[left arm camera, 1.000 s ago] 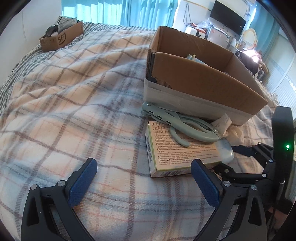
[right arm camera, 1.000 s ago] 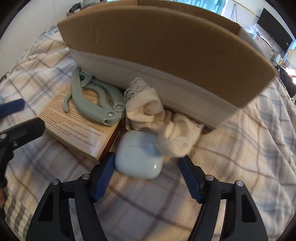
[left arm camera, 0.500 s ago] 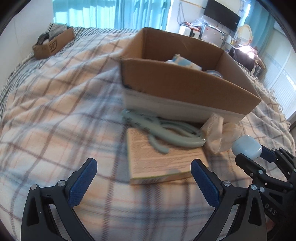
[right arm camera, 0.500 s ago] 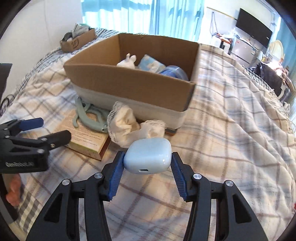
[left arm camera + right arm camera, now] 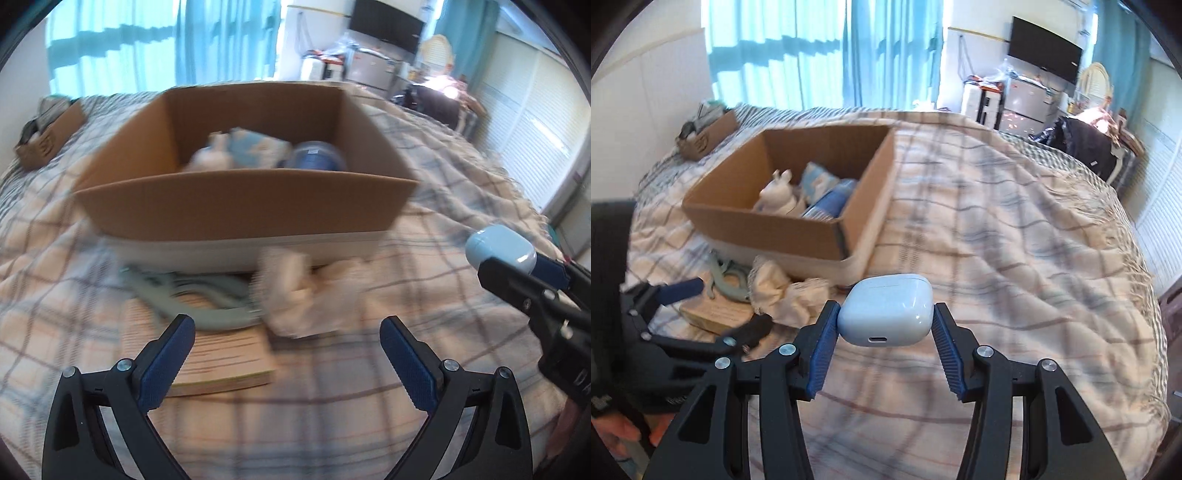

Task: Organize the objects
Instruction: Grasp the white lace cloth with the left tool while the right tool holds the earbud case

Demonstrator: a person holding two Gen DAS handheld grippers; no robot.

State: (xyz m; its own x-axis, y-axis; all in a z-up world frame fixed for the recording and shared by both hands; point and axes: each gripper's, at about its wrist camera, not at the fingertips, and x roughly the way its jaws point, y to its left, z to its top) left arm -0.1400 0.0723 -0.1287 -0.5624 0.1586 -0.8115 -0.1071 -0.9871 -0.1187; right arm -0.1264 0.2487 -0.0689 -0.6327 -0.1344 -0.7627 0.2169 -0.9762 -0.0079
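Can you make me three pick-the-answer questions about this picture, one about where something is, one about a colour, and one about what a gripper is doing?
1. Where is the cream cloth?
A. inside the cardboard box
B. on the blanket in front of the cardboard box
C. in the left gripper

2. What colour is the earbud case?
A. pale blue
B. red
C. black

3. What is the right gripper doing?
A. hanging open and empty
B. squeezing the booklet
C. holding the earbud case

Answers: 1 B, it lies against the box's front wall. 2 A, its shell is pale blue. 3 C, both pads press its sides.
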